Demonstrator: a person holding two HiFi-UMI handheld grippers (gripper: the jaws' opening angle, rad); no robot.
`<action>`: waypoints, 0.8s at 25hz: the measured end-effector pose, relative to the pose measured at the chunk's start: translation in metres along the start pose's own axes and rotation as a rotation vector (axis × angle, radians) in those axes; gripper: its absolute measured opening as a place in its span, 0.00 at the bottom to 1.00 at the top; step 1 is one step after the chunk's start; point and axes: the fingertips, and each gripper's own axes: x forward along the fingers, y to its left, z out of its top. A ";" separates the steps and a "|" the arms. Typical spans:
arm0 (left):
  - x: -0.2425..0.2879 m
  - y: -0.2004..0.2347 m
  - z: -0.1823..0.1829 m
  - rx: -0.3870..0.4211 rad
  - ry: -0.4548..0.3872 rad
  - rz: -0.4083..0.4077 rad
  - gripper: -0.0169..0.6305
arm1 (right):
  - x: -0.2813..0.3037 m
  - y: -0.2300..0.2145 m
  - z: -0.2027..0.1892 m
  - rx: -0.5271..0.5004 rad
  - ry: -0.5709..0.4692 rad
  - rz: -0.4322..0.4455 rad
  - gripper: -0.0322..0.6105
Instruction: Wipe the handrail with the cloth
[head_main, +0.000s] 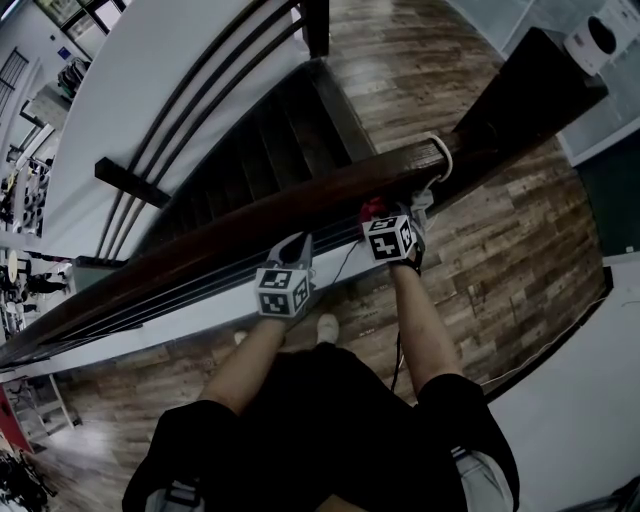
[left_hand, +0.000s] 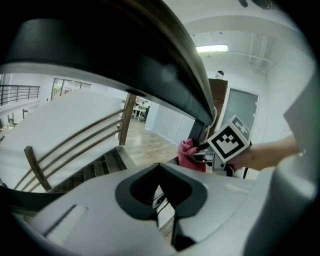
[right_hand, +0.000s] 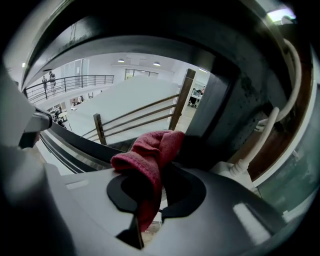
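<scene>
The dark wooden handrail (head_main: 250, 228) runs diagonally from lower left to upper right in the head view. My right gripper (head_main: 384, 214) is pressed up to its near side close to the rail's end, shut on a red cloth (head_main: 372, 208). In the right gripper view the cloth (right_hand: 150, 162) bunches up out of the jaws and lies against the dark rail (right_hand: 220, 100). My left gripper (head_main: 292, 250) sits lower along the rail, just under it, jaws together with nothing in them. From the left gripper view the rail (left_hand: 150, 65) arches overhead, and the cloth (left_hand: 189, 154) shows beside the right marker cube (left_hand: 228, 140).
Beyond the rail a dark staircase (head_main: 270, 140) descends, with a second railing (head_main: 190, 110) on the white wall. A white cable (head_main: 441, 160) loops round the rail's end post. Wood plank floor (head_main: 500, 260) lies on my side. A white device (head_main: 598, 38) is at upper right.
</scene>
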 end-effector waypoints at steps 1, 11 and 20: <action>-0.002 0.001 0.001 0.001 -0.003 0.001 0.03 | 0.000 -0.001 0.000 0.011 -0.002 -0.005 0.13; -0.026 0.019 0.000 -0.011 -0.025 0.043 0.03 | -0.028 0.020 -0.008 0.017 -0.069 0.007 0.13; -0.085 0.061 -0.014 -0.039 -0.065 0.147 0.03 | -0.067 0.132 0.004 -0.110 -0.288 0.222 0.13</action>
